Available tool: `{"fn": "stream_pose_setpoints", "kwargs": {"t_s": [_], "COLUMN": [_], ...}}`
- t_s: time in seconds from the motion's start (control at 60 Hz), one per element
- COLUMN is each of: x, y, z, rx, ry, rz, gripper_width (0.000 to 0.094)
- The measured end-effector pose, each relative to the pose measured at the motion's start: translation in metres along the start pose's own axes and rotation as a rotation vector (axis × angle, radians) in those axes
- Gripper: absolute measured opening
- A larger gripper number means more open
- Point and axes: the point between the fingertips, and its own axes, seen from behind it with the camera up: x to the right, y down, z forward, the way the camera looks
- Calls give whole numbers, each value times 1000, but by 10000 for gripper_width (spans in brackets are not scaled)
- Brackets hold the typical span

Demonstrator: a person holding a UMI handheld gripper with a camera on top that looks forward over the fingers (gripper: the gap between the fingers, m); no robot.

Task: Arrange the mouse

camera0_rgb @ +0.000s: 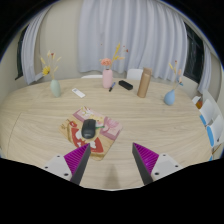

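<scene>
Tongs (112, 160) spread apart, holding nothing; the mouse (89, 128) sits untouched on its pink mat (108, 129) just ahead on the surface (150, 125). Grasp and arranging remain undone.

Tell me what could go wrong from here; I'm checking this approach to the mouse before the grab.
The mouse rests on a small pink pad, so closing on it could drag the pad along. The open gripper sits right of the mouse, so one finger may clip it. Pushing forward could shove it toward the pink vase.
</scene>
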Motion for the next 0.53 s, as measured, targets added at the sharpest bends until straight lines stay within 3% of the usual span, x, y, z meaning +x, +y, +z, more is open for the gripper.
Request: {"fn": "stream_pose_setpoints", "kwargs": {"t_s": [0.2, 0.533], "x": [34, 40], "y": [19, 52], "z": [-35, -43], "rx": [12, -41], "ry": [36, 1], "rz": [4, 9], "gripper_width": [857, 855]}}
